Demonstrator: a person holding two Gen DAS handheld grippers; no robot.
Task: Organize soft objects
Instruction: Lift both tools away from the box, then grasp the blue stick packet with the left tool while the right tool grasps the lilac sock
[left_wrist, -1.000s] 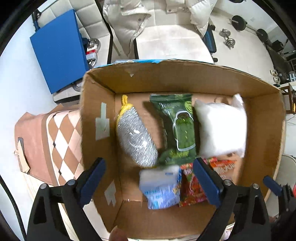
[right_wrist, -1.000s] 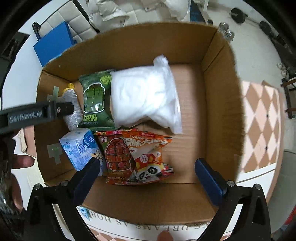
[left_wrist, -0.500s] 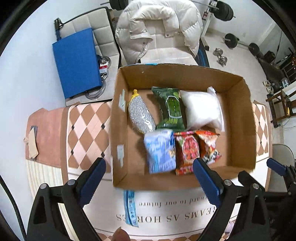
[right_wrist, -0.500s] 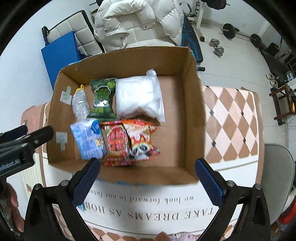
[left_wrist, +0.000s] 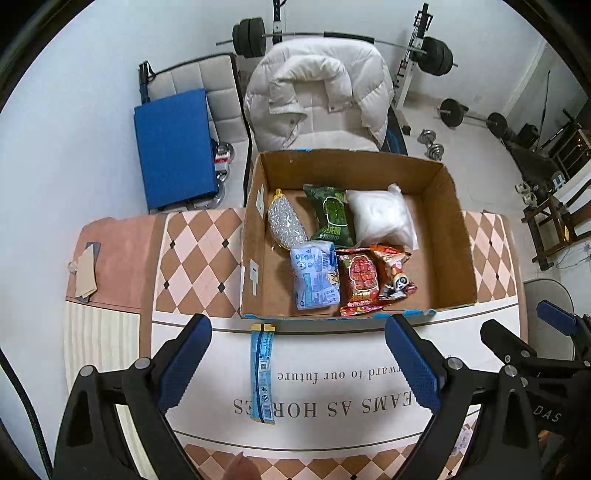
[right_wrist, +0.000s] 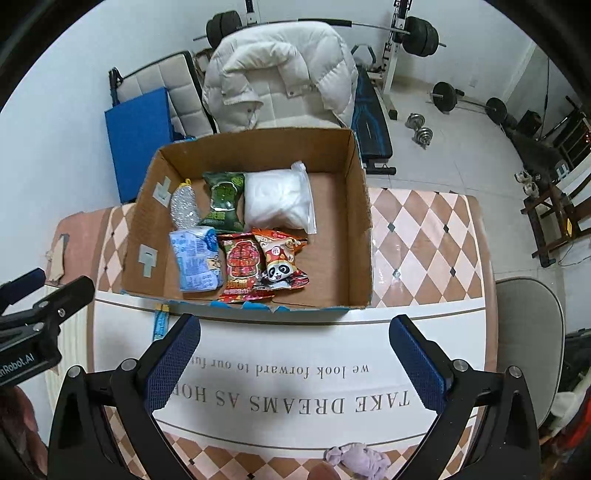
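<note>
A cardboard box (left_wrist: 454, 236) (right_wrist: 360, 236) stands on the table. Inside lie a silver pouch (left_wrist: 286, 225), a green packet (left_wrist: 332, 216), a white bag (left_wrist: 380, 218), a blue tissue pack (left_wrist: 316, 275), a red packet (left_wrist: 360, 278) and a panda snack bag (left_wrist: 397, 277); the right wrist view shows the same white bag (right_wrist: 279, 201) and panda bag (right_wrist: 280, 264). My left gripper (left_wrist: 299, 363) is open and empty, in front of the box. My right gripper (right_wrist: 293, 362) is open and empty, also in front. A long blue sachet (left_wrist: 261, 373) lies on the tablecloth outside the box.
A purple soft object (right_wrist: 356, 459) lies at the table's near edge. A white chair (right_wrist: 528, 332) stands right of the table. Behind the table are a chair with a white puffer jacket (left_wrist: 317, 96), a blue pad (left_wrist: 171, 147) and weights (left_wrist: 432, 146).
Both grippers have pulled up and back out of the box toward the table's near side. The whole box and the tablecloth now show. The items in the box have not moved.
</note>
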